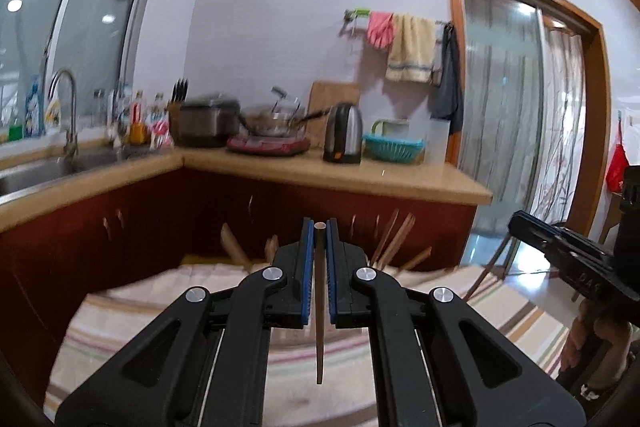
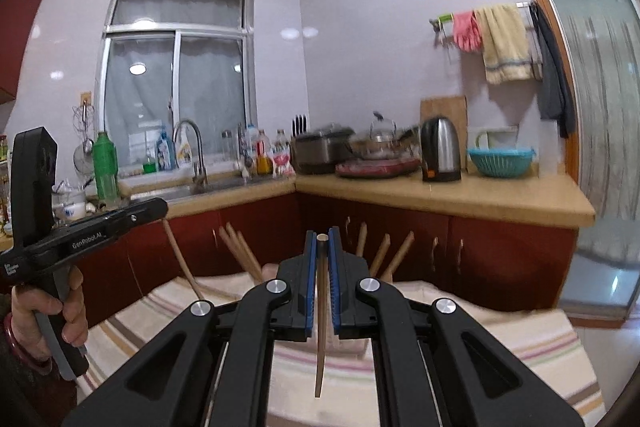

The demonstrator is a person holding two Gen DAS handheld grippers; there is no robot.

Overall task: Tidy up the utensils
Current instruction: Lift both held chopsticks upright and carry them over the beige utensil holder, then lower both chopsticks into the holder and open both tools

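My left gripper is shut on a wooden chopstick that hangs down between its blue pads over a striped cloth. My right gripper is likewise shut on a wooden chopstick. Several more chopsticks stand fanned out beyond the fingers; what holds them is hidden. In the right wrist view the left gripper shows at the left with its chopstick dangling. In the left wrist view the right gripper shows at the right edge with its chopstick.
Beyond the striped cloth run red cabinets under an L-shaped counter carrying a kettle, a teal basket, a cooker and a sink with a faucet. A person's hand grips the left handle.
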